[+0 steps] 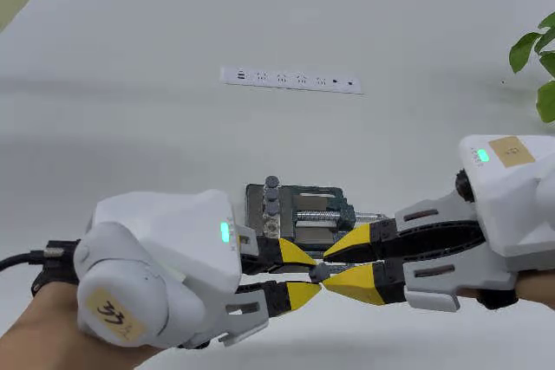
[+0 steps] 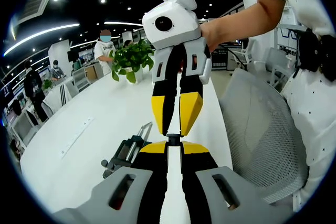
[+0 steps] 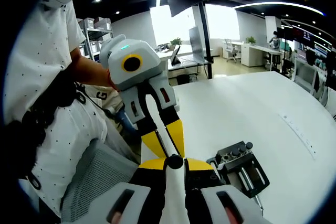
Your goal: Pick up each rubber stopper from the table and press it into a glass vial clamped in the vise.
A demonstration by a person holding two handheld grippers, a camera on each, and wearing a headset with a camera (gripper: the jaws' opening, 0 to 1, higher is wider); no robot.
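A small dark rubber stopper (image 1: 318, 273) sits where the yellow tips of both grippers meet, just in front of the vise. In the right gripper view the stopper (image 3: 174, 161) lies between my right gripper's (image 3: 174, 164) own pads, which are shut on it. My left gripper (image 2: 174, 146) comes nose to nose from the other side, its tips touching the stopper (image 2: 173, 139); whether it also grips is unclear. The dark vise (image 1: 303, 212) lies on the white table behind the tips and holds glass vials (image 1: 271, 205) with dark tops at its left end.
A white power strip (image 1: 291, 79) lies further back on the table (image 1: 130, 110). A green plant (image 1: 539, 58) stands at the right edge. A mesh office chair (image 2: 262, 129) and the person's body are close on the near side.
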